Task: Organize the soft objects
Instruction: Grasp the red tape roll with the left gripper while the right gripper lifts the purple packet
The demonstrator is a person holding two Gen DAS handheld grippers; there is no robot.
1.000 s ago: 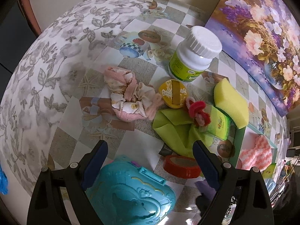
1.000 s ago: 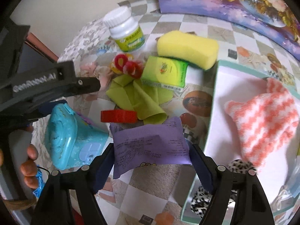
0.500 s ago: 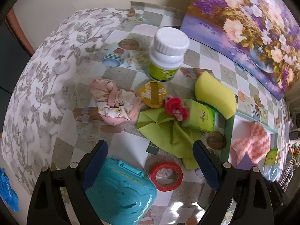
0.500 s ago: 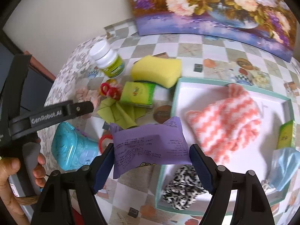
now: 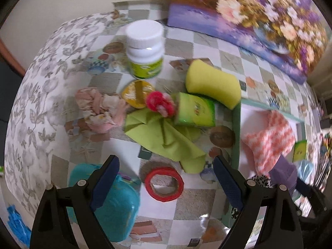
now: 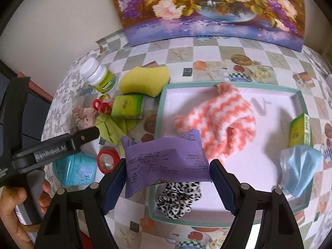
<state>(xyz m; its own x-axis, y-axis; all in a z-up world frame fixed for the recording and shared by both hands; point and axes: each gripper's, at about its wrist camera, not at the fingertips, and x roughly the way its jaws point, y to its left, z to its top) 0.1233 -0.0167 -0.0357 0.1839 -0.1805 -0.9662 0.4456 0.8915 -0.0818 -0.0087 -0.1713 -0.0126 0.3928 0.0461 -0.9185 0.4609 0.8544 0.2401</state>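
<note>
Purple tissue pack (image 6: 166,161) crosswise between fingers (image 6: 116,183)

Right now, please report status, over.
Right tongs shut on purple packet, above tray. Left tongs open, empty. Nothing blocking.

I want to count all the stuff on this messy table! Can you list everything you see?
Fuzzy sock: 1, coral and white, in tray.
Leopard scrunchie: 1, black and white, tray's near edge.
Face mask: 1, blue, tray's right side.
Small box: 1, green, in tray beside mask.
Shallow tray: 1, teal rim, white inside.
Sponge: 1, yellow, left of tray.
Tissue pack: 1, green, by sponge.
Folded cloth: 1, lime.
Fluffy hair tie: 1, red-pink.
Crumpled scrunchie: 1, pale pink.
Pill bottle: 1, white.
Tape roll: 1, red.
Plastic case: 1, turquoise.
Flower painting: 1, against wall.
Soft packet: 1, purple, held over the tray's near edge.
Right gripper: holding packet.
Left gripper: open, empty.
</note>
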